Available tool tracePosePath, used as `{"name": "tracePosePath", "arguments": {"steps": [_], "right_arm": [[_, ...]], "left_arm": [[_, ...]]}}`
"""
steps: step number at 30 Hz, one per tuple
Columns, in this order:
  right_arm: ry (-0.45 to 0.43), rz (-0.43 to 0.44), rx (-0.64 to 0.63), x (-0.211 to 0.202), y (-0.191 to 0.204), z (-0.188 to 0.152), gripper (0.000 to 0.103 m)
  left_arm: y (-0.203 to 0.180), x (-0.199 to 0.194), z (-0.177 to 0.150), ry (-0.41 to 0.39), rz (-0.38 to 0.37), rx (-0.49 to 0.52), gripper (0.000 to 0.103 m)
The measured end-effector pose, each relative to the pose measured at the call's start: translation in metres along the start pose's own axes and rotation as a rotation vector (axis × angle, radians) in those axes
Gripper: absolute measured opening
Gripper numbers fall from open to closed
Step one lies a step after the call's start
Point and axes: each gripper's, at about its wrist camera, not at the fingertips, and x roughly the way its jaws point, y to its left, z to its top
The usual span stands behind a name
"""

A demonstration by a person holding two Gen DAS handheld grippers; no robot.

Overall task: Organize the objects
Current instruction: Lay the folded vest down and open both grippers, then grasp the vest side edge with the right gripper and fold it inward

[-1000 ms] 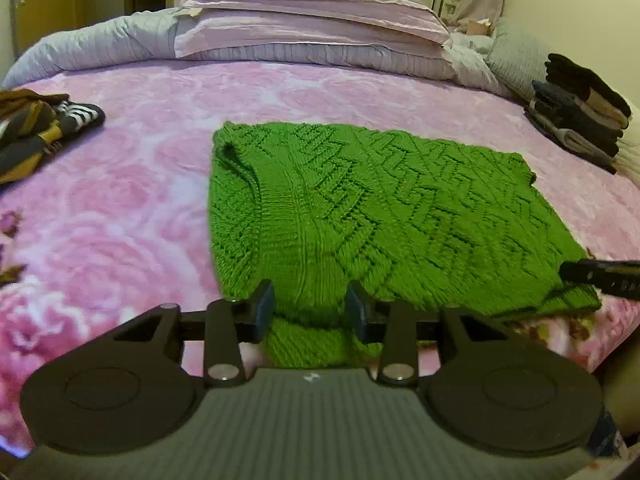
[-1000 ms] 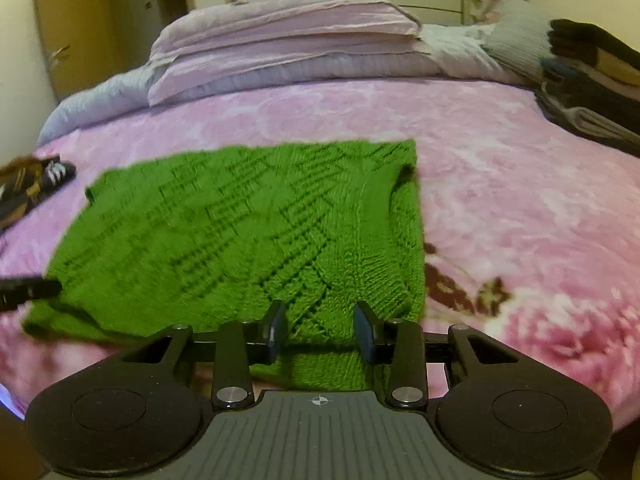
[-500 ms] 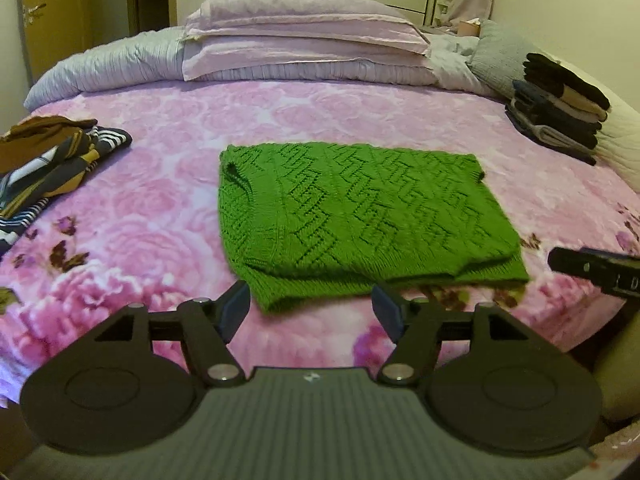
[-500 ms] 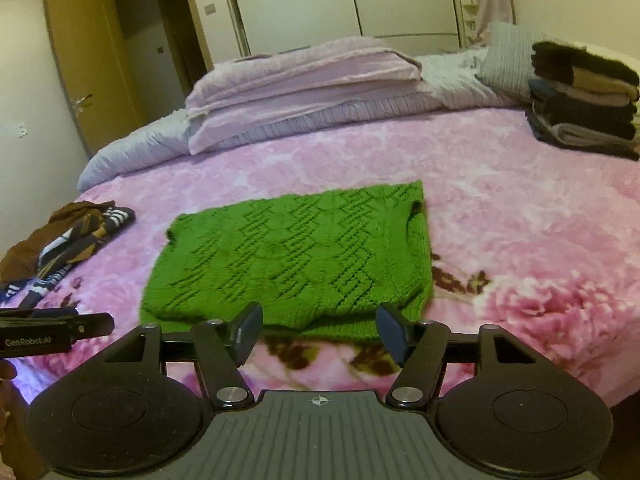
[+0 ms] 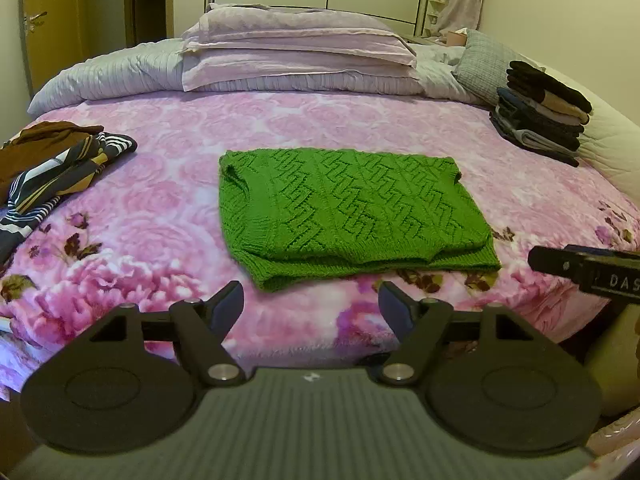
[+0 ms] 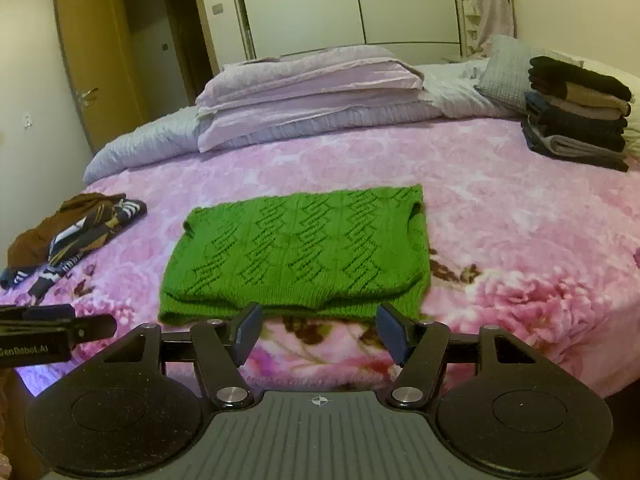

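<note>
Left gripper [image 5: 311,306]: jaws opening, nothing between. Right gripper [image 6: 318,334]: agape, empty. Folded green sweater [image 5: 344,212] lies near the bed's [image 5: 160,208] front edge.

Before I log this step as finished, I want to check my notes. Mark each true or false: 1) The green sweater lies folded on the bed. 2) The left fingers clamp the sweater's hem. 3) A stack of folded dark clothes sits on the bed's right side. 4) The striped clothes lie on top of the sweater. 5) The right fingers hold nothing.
1) True: the green sweater lies folded flat on the bed.
2) False: the left gripper is opening, with nothing between its fingers.
3) True: the stack of folded dark clothes sits there.
4) False: the striped clothes lie apart, at the left.
5) True: the right gripper is open and empty.
</note>
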Motion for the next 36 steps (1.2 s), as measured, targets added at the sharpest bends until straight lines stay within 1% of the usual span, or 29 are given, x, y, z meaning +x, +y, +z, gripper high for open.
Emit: {"name": "tracePosePath", "arguments": {"steps": [6, 18, 27, 30, 32, 34, 36], "right_arm": [[0.021, -0.005, 0.006, 0.009, -0.001, -0.001, 0.06], [0.076, -0.015, 0.04, 0.035, -0.017, -0.001, 0.06], [0.116, -0.018, 0.096, 0.059, -0.03, -0.002, 0.06], [0.123, -0.018, 0.129, 0.07, -0.039, -0.001, 0.06], [0.118, -0.007, 0.172, 0.078, -0.05, 0.001, 0.06], [0.106, -0.005, 0.229, 0.087, -0.064, 0.002, 0.06], [0.077, -0.014, 0.299, 0.098, -0.083, 0.003, 0.06]], "left_arm": [[0.001, 0.006, 0.002, 0.01, 0.006, 0.004, 0.073], [0.003, 0.037, 0.006, 0.072, 0.015, 0.007, 0.073], [0.008, 0.06, 0.01, 0.111, 0.037, 0.002, 0.073], [0.01, 0.069, 0.013, 0.118, 0.042, 0.001, 0.073], [0.013, 0.075, 0.016, 0.117, 0.037, -0.003, 0.073], [0.02, 0.082, 0.021, 0.096, 0.024, -0.026, 0.073], [0.03, 0.089, 0.027, 0.058, 0.009, -0.047, 0.072]]}}
